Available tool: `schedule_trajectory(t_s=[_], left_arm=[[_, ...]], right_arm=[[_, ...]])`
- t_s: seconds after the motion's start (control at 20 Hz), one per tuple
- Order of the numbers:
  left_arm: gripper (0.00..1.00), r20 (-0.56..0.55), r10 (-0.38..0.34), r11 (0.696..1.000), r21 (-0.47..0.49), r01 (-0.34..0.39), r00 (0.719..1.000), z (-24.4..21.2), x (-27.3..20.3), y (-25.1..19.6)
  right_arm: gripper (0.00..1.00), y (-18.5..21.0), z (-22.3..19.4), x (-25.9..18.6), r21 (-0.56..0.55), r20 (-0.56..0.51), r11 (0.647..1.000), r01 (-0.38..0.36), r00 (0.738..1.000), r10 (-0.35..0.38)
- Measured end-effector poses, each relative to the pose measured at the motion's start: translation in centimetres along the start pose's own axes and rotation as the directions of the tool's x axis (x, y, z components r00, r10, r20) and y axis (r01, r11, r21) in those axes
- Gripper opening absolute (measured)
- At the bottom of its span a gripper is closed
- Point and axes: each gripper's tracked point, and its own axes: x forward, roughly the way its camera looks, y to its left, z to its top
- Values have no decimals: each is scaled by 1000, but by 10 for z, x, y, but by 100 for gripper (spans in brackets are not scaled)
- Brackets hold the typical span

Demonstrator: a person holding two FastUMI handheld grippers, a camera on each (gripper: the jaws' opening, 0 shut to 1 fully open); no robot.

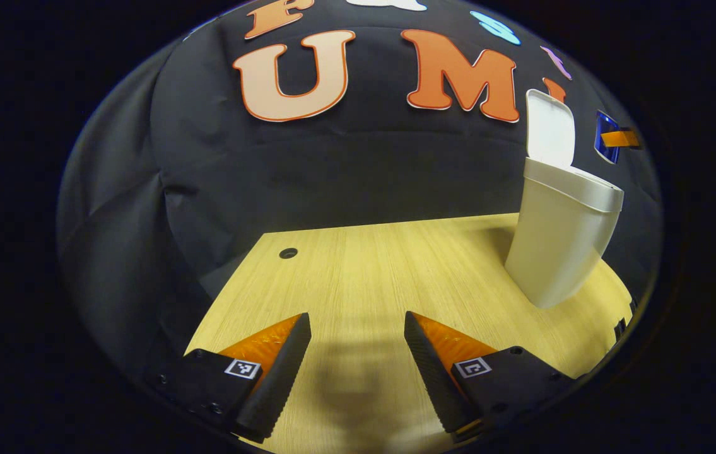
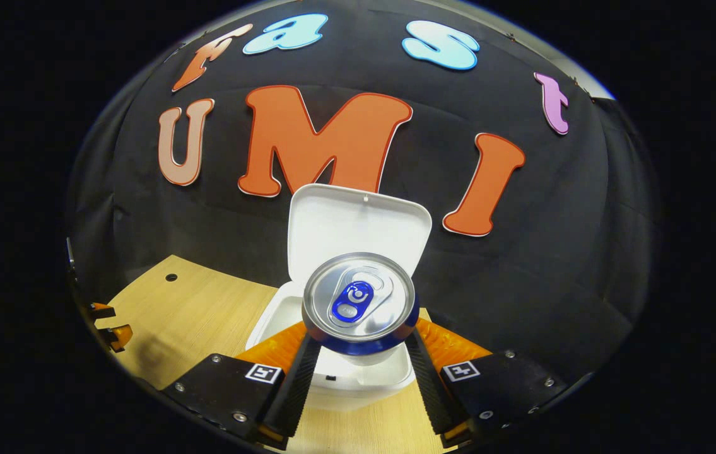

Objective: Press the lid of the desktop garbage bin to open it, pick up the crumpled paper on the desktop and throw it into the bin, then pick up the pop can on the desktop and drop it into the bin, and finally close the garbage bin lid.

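Left gripper (image 1: 358,353) at bottom centre of frame, jaws apart, nothing between them, over bare wooden worktop (image 1: 358,277). Bin (image 1: 559,239) stands at right of frame on worktop, lid (image 1: 550,132) raised upright. Small dark hole (image 1: 288,253) in worktop at left centre. Blue can (image 1: 607,145) at far right edge beyond lid.

Surface (image 1: 370,271): light wood-grain top, with a small dark round hole (image 1: 288,253) near its far left corner in the left gripper view. Standing directly on it, toward the right: one pale garbage bin (image 1: 559,246), upright, its lid (image 1: 550,131) raised.
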Motion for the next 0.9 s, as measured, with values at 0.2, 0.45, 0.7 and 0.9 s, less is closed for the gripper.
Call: schedule_trajectory(t_s=[0.2, 0.45, 0.7, 0.9], left_arm=[[96, -7, 60, 998, -20, -60, 998, -9, -13, 16], [95, -25, 122, 991, -43, -123, 992, -21, -28, 33], [96, -29, 137, 987, -75, -139, 990, -29, -34, 38], [96, -49, 133, 988, -70, -136, 990, -34, -33, 41]], right_arm=[[78, 5, -4, 22, -1, -16, 1000, -18, 1000, 18], [78, 15, -19, 46, 14, -66, 999, -52, 996, 52], [78, 22, -30, 61, 18, -114, 997, -71, 991, 73], [80, 20, -36, 68, 46, -142, 997, -69, 987, 75]])
